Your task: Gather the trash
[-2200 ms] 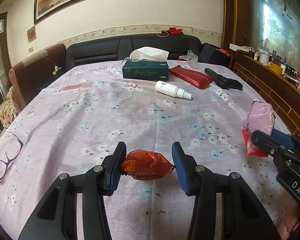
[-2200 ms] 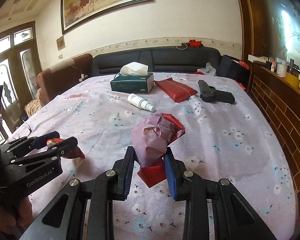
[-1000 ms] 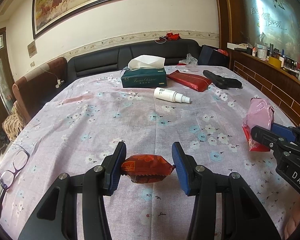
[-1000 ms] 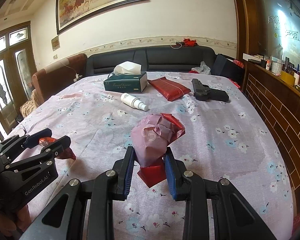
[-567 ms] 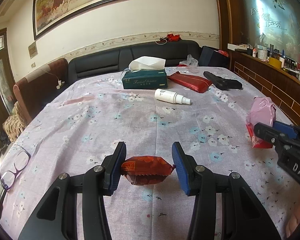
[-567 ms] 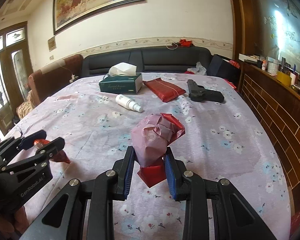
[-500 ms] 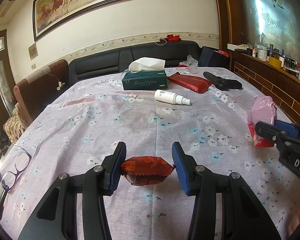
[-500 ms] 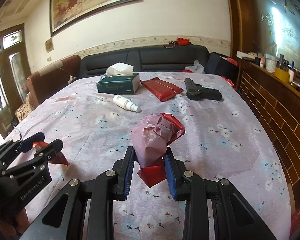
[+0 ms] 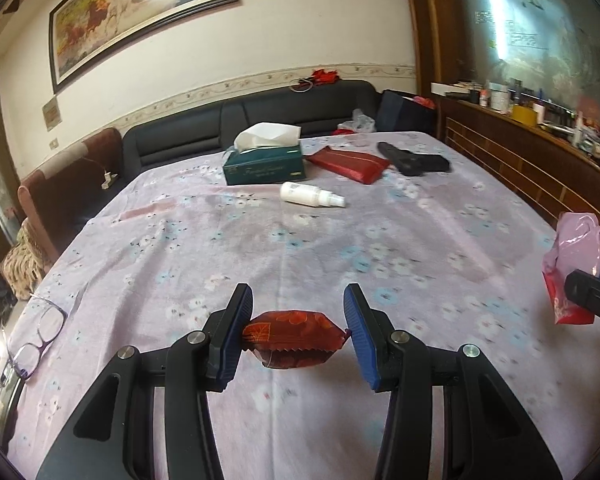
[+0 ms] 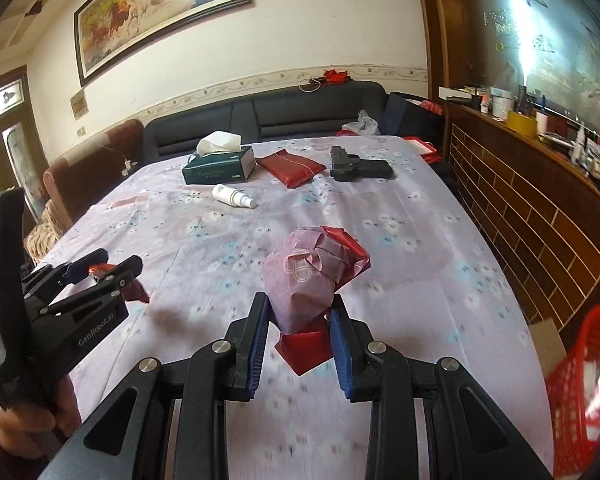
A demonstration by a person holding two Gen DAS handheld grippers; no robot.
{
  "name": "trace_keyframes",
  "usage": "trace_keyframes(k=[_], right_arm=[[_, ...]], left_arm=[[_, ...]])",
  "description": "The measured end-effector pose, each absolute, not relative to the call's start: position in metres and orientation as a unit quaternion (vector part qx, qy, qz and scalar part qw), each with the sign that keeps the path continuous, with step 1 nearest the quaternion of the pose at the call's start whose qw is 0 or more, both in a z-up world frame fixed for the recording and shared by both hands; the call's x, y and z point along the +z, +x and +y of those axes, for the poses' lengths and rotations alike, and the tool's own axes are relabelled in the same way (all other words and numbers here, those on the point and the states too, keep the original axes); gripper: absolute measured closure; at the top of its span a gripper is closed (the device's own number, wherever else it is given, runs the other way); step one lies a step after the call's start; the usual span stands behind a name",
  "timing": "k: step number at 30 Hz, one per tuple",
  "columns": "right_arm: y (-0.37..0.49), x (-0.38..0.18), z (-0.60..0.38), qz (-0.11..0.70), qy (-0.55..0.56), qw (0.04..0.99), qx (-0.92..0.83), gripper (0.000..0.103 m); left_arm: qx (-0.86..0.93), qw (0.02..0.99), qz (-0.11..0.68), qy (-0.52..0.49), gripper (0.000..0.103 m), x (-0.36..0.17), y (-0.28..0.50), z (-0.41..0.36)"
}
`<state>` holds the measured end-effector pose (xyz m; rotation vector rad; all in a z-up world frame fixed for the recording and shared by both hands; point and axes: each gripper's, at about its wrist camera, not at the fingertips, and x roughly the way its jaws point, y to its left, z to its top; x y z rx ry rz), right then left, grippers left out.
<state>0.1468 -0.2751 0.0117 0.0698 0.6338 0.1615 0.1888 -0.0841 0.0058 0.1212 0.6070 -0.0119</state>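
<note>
Both pieces of trash were off the table and in the air — this looked like the carrying step, with the drop still to come. The left gripper [image 9: 298, 330] pinched a dark red foil wrapper [image 9: 294, 338] by its two ends, its jaws fairly wide around it. The right gripper [image 10: 298, 332] was drawn in narrow on a crumpled pink bag [image 10: 306, 276] with a red packet [image 10: 306, 348] bunched under it. A red basket [image 10: 584, 392] showed low at the right, beside the table's edge; I judged that the likely bin, so the next move would call for swinging right and over its rim before letting go.

The table [image 9: 380, 248] wore a lilac flowered cloth. Far across it lay a green tissue box [image 9: 264, 166], a white spray bottle [image 9: 310, 196], a red pouch [image 9: 348, 162] and a black pistol-shaped thing [image 9: 414, 160]. Glasses [image 9: 36, 338] sat at the near left edge, a dark sofa [image 9: 260, 110] beyond.
</note>
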Motion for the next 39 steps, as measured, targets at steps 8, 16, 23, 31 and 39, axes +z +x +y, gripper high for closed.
trace_keyframes(k=[8, 16, 23, 31, 39], right_arm=[[0.101, 0.024, -0.294, 0.287, 0.047, 0.953, 0.081, 0.071], [0.072, 0.025, -0.327, 0.284, 0.076, 0.953, 0.071, 0.071], [0.053, 0.024, -0.359, 0.279, 0.094, 0.954, 0.050, 0.071], [0.035, 0.023, -0.393, 0.271, 0.115, 0.955, 0.028, 0.071], [0.012, 0.028, -0.451, 0.254, 0.142, 0.957, -0.017, 0.071]], left_arm=[[-0.032, 0.955, 0.287, 0.069, 0.057, 0.018, 0.137, -0.112], [-0.056, 0.957, 0.272, 0.084, 0.057, 0.027, 0.108, -0.147], [-0.079, 0.955, 0.270, 0.097, 0.057, 0.027, 0.096, -0.179], [-0.108, 0.951, 0.265, 0.119, 0.057, 0.029, 0.087, -0.217], [-0.178, 0.935, 0.276, 0.133, 0.057, 0.036, 0.084, -0.268]])
